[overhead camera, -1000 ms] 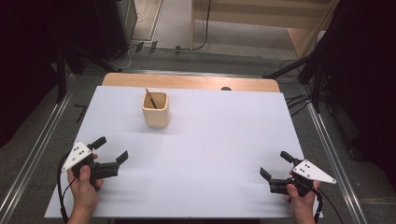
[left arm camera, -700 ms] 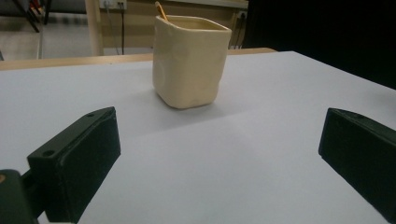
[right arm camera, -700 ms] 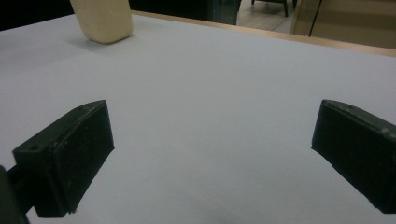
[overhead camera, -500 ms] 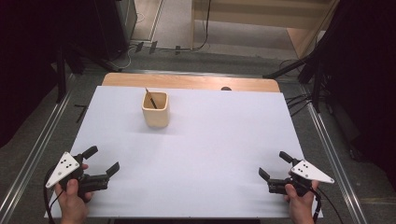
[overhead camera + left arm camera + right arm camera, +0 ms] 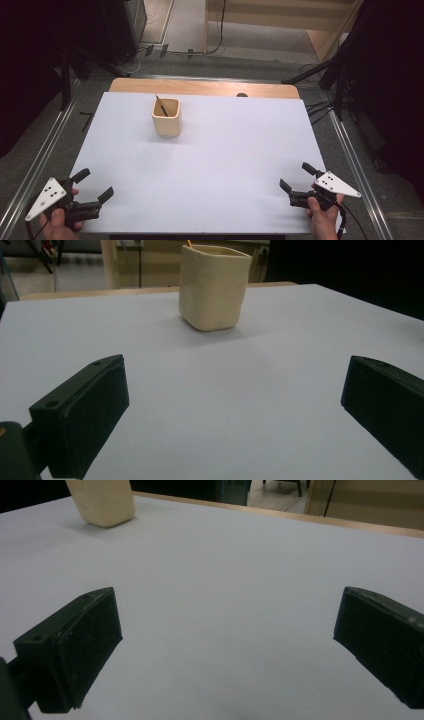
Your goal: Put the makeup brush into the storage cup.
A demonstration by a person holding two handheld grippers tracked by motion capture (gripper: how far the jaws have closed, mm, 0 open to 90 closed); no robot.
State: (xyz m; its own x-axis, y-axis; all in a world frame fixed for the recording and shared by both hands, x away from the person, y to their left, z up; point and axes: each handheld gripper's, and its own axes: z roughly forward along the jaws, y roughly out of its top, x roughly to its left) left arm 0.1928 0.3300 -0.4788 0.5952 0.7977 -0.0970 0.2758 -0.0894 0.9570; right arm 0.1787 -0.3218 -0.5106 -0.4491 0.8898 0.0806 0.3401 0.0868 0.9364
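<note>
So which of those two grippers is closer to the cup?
The left gripper, at the table's near-left corner: the beige cup with the stick stands left of centre, so the right gripper is farther away.

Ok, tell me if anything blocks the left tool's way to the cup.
Nothing visible does. Only bare white table lies between the open left tool and the cup.

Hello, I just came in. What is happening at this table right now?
A person holds a two-jaw gripper in each hand at the near edge of a table covered in white. The left gripper and the right gripper are both open and hold nothing. Farther back stands a cream cup with a thin dark stick leaning inside it. Neither gripper touches the cup; the left gripper points toward it.
</note>
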